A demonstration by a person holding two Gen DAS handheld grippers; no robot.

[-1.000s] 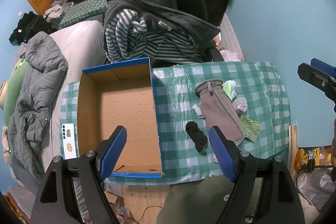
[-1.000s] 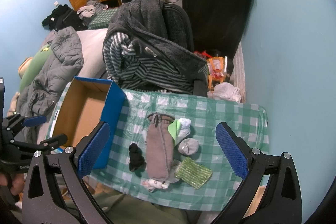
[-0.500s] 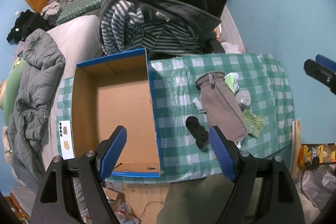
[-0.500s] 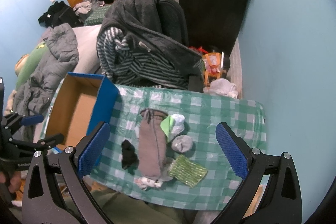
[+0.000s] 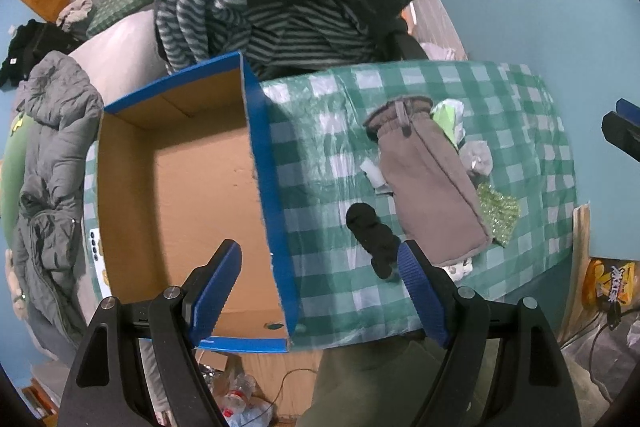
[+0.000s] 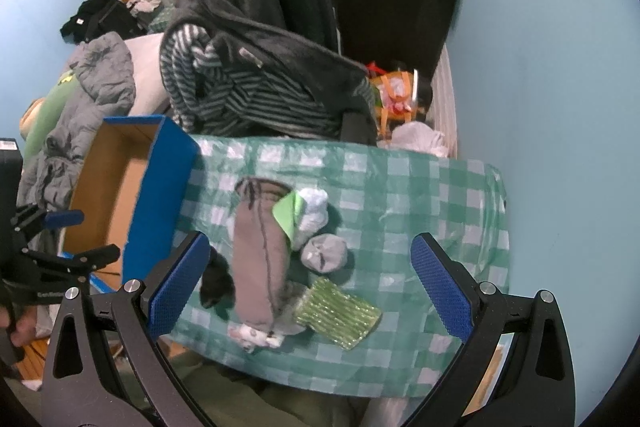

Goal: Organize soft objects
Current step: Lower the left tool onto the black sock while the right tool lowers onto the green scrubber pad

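The left gripper (image 5: 320, 275) is hovering above the near edge of the table covered in a green-and-white checked cloth (image 5: 520, 99), its blue-padded jaws standing wide apart and holding nothing; its left finger is sitting over the open blue cardboard box with a brown inside (image 5: 180, 187) and its right finger is showing just beside the rolled black sock (image 5: 370, 231). The right gripper (image 6: 310, 281) is likewise hanging over the table with its jaws spread wide and empty. The soft things are lying in a cluster on the cloth to the right of the box: the long grey-brown fleece pouch with a drawstring top (image 6: 260, 259) is lying lengthwise, the black sock just to its left, a bright green-and-white folded cloth (image 6: 304, 211) touching its upper right side, a small grey balled sock (image 6: 324, 253) just below that, and a flat shiny green knitted pad (image 6: 338, 313) at the near right. A small white patterned item (image 6: 256, 335) is poking out from under the pouch's near end.
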